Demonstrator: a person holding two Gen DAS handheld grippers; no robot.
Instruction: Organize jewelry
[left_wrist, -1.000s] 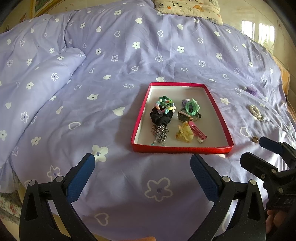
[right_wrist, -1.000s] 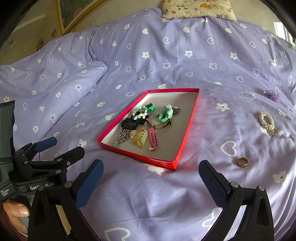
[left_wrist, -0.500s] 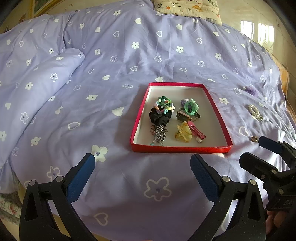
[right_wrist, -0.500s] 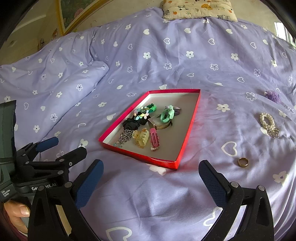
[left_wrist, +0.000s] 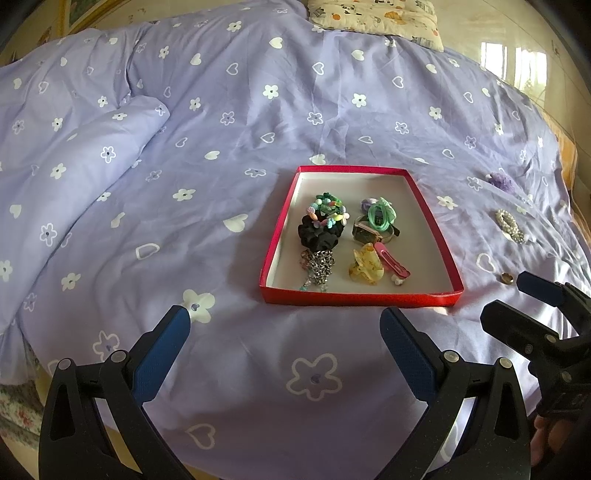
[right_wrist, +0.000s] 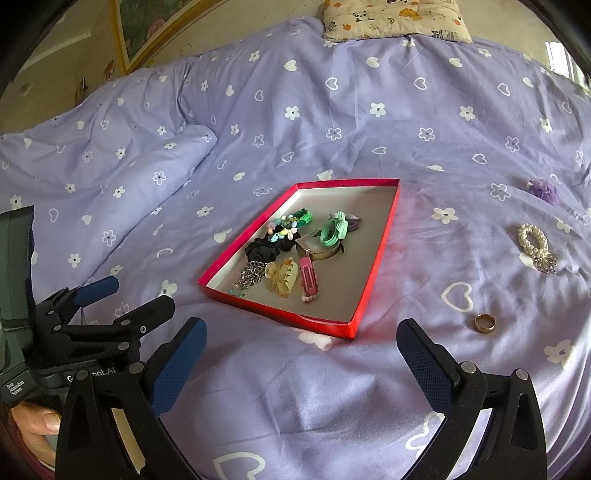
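A shallow red tray (left_wrist: 360, 295) (right_wrist: 384, 254) lies on the purple bed cover. In it are a black scrunchie (left_wrist: 317, 236), a beaded bracelet (left_wrist: 328, 212), a green hair tie (left_wrist: 380, 216), a watch (left_wrist: 369, 233), a chain (left_wrist: 319, 266), a yellow claw clip (left_wrist: 365, 267) and a pink clip (left_wrist: 393, 264). Right of the tray lie a gold ring (right_wrist: 484, 323) (left_wrist: 506, 277), a pearl bracelet (right_wrist: 533, 245) (left_wrist: 509, 225) and a purple scrunchie (right_wrist: 545, 191) (left_wrist: 502, 181). My left gripper (left_wrist: 284, 325) is open and empty in front of the tray. My right gripper (right_wrist: 301, 336) is open and empty, with the ring just beyond its right finger.
A folded hump of the duvet (left_wrist: 74, 158) rises at the left. A patterned pillow (left_wrist: 373, 16) lies at the far end of the bed. The bed's near edge (left_wrist: 22, 362) is just under the grippers.
Both views have drifted slightly; the tray and loose pieces sit a little higher in frame. Both grippers stay open and empty. Nothing on the bed has moved.
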